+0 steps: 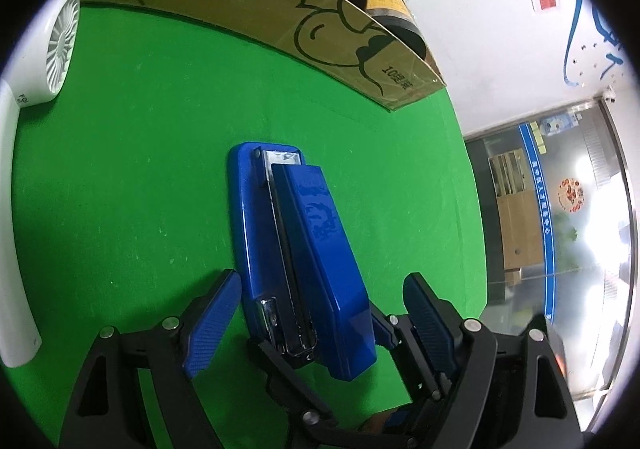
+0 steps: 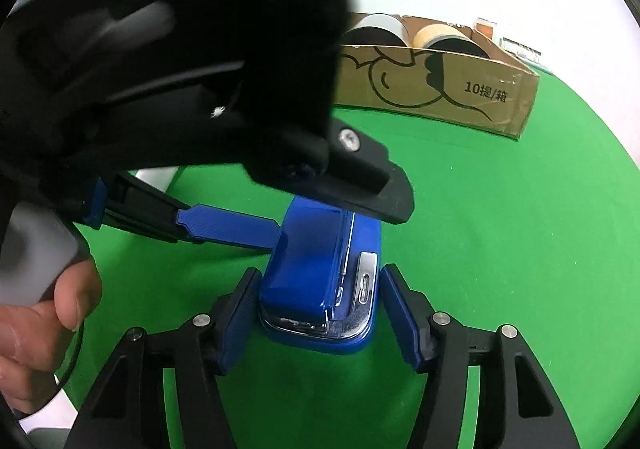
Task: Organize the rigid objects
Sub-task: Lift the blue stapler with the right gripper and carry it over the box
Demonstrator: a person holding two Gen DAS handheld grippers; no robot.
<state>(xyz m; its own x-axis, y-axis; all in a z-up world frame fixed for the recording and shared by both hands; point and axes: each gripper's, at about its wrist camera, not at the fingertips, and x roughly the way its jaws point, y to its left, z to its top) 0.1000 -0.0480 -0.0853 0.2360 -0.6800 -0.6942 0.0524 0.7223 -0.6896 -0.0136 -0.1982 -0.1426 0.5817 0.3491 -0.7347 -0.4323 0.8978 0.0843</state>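
A blue stapler (image 1: 296, 245) lies on its side on the green cloth. In the left wrist view my left gripper (image 1: 320, 325) is open, its blue pads on either side of the stapler's rear end with gaps on both sides. In the right wrist view the stapler (image 2: 316, 281) lies between my right gripper's (image 2: 320, 313) open fingers, front end toward the camera; the left pad is close to or touching it, the right pad is apart. The left gripper's body (image 2: 192, 89) and one blue finger (image 2: 228, 227) reach in from the left at the stapler's far end.
A cardboard box (image 1: 320, 29) with tape rolls inside stands at the back of the cloth; it also shows in the right wrist view (image 2: 460, 93). A white handheld fan (image 1: 52, 53) lies at the left. A hand (image 2: 36, 325) holds the left gripper's handle.
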